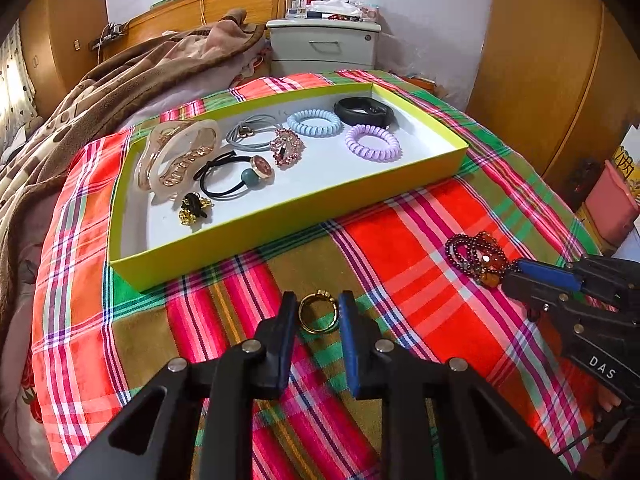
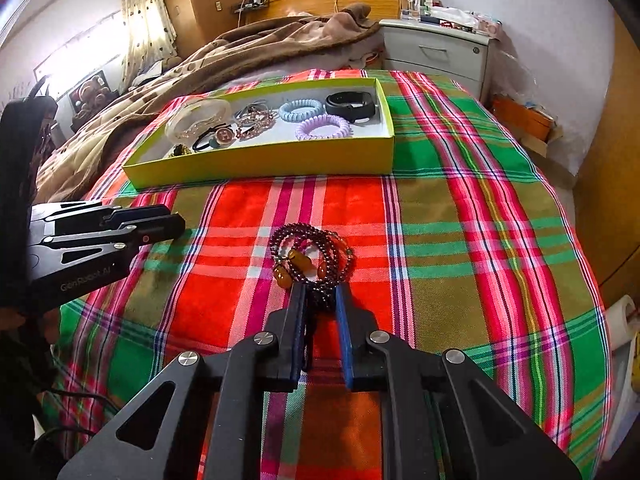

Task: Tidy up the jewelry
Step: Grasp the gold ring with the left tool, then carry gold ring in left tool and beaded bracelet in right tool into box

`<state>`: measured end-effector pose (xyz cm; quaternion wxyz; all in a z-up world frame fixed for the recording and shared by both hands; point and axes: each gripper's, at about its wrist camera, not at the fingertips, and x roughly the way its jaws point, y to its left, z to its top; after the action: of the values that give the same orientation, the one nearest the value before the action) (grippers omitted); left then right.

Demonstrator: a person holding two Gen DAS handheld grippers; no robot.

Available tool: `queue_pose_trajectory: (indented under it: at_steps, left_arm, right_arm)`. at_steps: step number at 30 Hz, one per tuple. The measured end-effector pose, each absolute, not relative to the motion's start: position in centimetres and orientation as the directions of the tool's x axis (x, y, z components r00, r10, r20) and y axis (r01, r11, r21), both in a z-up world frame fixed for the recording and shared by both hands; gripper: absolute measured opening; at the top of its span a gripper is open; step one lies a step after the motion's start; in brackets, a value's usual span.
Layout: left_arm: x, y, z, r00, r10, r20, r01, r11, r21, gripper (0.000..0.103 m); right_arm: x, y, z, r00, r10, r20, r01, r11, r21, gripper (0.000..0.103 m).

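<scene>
Right wrist: "GenRobot.AI" on left claw (image 2: 160,224); "DAS" on right claw (image 1: 510,276).

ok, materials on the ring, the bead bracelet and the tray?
Ring: looks like polished gold-tone metal, with bright glints; solid or plated can't be told.
Bead bracelet: glossy dark purple beads with amber-orange translucent pieces, likely stone, glass or resin.
Tray: seems to be cardboard, matte yellow-green outside, white inside, with thin straight walls and sharp folded corners.
</scene>
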<state>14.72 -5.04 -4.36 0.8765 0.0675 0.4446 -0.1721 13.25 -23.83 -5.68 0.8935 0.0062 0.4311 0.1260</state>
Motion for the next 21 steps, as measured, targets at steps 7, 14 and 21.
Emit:
queue_pose_trajectory:
  at_steps: [7,14,21]
  left_arm:
    - [14.3,-4.5,-3.6,0.566,-0.259,-0.782,0.363,0.931,-0.045,0.022]
    - [13.9,-3.9,-2.5,0.594,-0.258,-0.762,0.357,0.933,-0.037,0.022]
    - [14.1,-3.2,-0.9,0.621,-0.256,-0.740,0.351,0.936,-0.029,0.022]
  right_arm:
    - [13.1,-24.6,-4.8,0.631,0.251,-0.734,-0.198,0.967,0.159,0.014]
    - [13.2,-25.0,-3.2,0.668,0.257,-0.698,-0.191,0.966,0.173,0.014]
    - [14.1,-25.0,-1.3,0.701,0.263,-0.663,-0.198,0.965,0.174,0.014]
